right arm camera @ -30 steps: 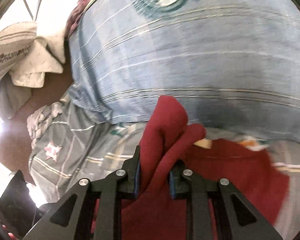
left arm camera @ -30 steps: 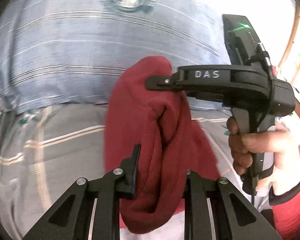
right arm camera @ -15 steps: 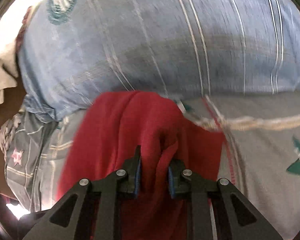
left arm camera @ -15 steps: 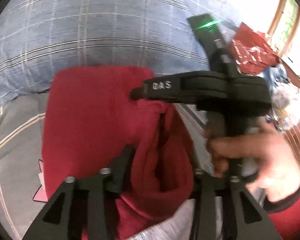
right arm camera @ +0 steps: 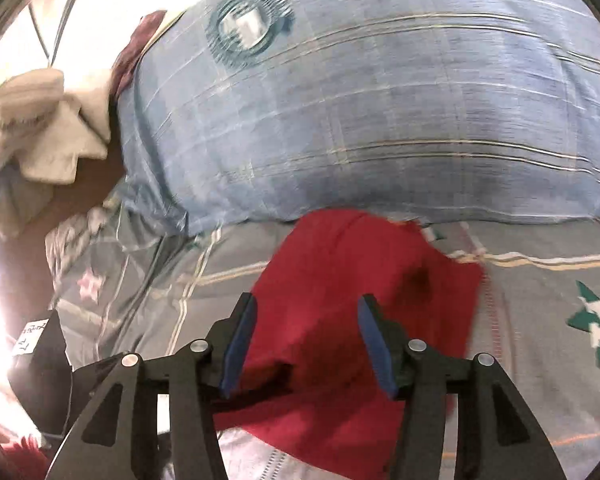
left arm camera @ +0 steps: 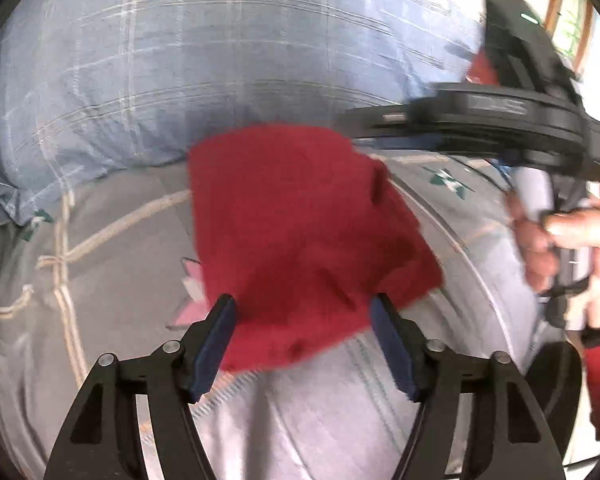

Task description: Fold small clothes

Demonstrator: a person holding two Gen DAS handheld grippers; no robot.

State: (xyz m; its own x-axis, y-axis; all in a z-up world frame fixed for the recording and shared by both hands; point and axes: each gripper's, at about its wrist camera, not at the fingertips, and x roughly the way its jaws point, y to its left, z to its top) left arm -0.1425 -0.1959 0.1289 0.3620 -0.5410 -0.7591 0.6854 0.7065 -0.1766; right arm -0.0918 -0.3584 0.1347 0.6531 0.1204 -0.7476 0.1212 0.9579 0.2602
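Note:
A small red garment [left arm camera: 300, 232] lies folded on the grey patterned bedsheet [left arm camera: 100, 280], just below a blue plaid pillow [left arm camera: 220, 72]. My left gripper [left arm camera: 302, 304] hovers over its near edge. Its jaws are opening, and the cloth lies between them without touching the blue pads. In the right wrist view the same red garment [right arm camera: 360, 300] spreads under my right gripper [right arm camera: 307, 300]. These jaws are also opening, and their pads stand clear of the cloth. In the left wrist view a hand [left arm camera: 560, 240] holds the right gripper's black body [left arm camera: 480, 120] to the right of the garment.
The blue plaid pillow [right arm camera: 380, 100] fills the far side of the bed. Crumpled white cloths [right arm camera: 40, 132] lie at the left beyond the bed's edge. A black object with a white label [right arm camera: 40, 360] sits at the lower left. The sheet [right arm camera: 540, 300] carries star prints.
Both grippers were shut on bunched folds of the red garment and have let go, jaws spreading. The garment now lies flat on the sheet. The right gripper has drawn away to the right.

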